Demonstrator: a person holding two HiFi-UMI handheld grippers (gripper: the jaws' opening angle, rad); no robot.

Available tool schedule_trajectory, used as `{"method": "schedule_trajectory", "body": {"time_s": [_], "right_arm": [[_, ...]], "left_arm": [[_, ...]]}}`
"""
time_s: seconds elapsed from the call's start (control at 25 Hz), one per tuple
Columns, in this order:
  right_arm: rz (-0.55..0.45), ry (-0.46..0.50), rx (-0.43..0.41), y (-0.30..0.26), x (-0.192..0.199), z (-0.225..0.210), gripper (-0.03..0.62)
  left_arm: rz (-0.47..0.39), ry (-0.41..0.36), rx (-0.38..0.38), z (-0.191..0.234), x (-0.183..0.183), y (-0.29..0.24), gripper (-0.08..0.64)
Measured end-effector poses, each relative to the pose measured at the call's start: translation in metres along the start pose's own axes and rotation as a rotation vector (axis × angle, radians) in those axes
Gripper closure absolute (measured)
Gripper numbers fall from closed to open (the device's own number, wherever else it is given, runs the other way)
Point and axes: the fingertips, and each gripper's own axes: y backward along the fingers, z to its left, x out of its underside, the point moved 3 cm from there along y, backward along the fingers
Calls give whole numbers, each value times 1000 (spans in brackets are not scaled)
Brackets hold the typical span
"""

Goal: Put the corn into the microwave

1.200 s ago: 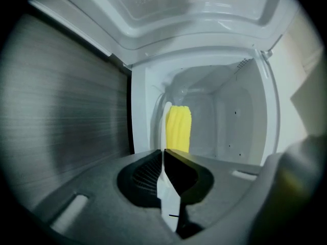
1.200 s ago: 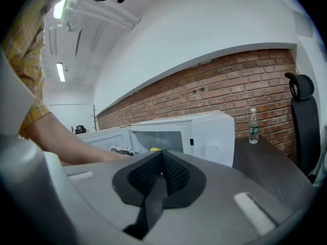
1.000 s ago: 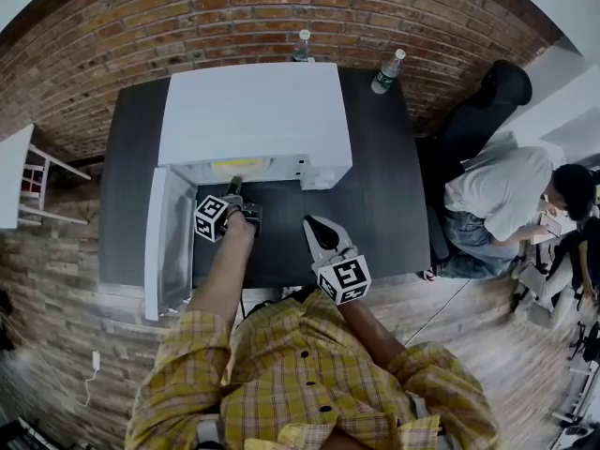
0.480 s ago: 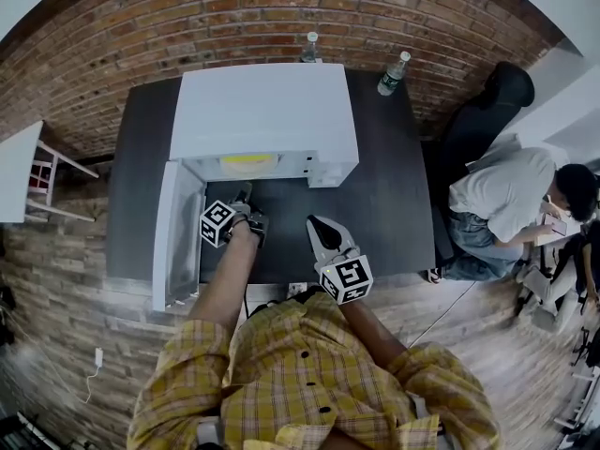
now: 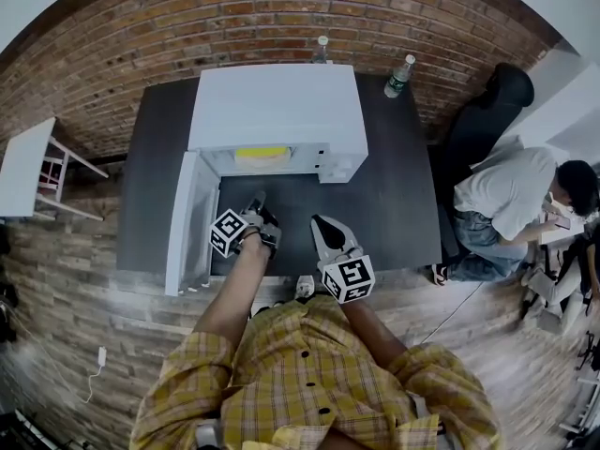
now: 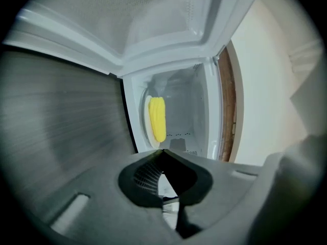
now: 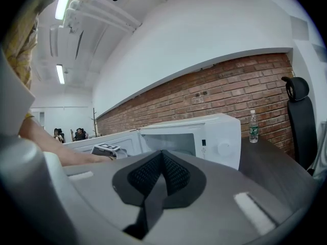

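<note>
Yellow corn point(image 6: 157, 119): stiff, light, likely slippery; grip mid-length, across the cob.
Location: inside microwave point(image 5: 277, 111).
Left tongs point(image 6: 162, 152): just closed, empty.
Right tongs point(image 7: 162, 154): closed, empty.

The microwave point(image 5: 277, 111) in the upper middle of the head view is white, and the corn point(image 5: 261, 154) in its opening is bright yellow. The bench point(image 5: 394, 204) is dark charcoal. Along the top, the wall point(image 5: 187, 26) is red-brown brick with pale mortar lines. The left hand-held gripper point(image 5: 255, 202) and the right hand-held gripper point(image 5: 320, 223) are pale grey with black meshed pads point(image 7: 176, 173), and each bears a cube of black-and-white square markers. The shirt point(image 5: 309, 373) at the bottom is yellow plaid with dark buttons. The floor point(image 5: 84, 279) shows pale wood-toned planks.
</note>
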Motion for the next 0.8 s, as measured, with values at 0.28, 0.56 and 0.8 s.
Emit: {"method": "schedule_trajectory", "body": {"time_s": [0.28, 0.56, 0.8], "right_arm": [[13, -10, 41, 10, 5, 12, 589], [-7, -21, 34, 21, 6, 22, 589], [-15, -38, 27, 33, 4, 27, 589]], "left_arm": [[40, -74, 95, -30, 19, 34, 560], [83, -306, 216, -66, 36, 77, 561], [113, -591, 284, -97, 54, 108, 561]]}}
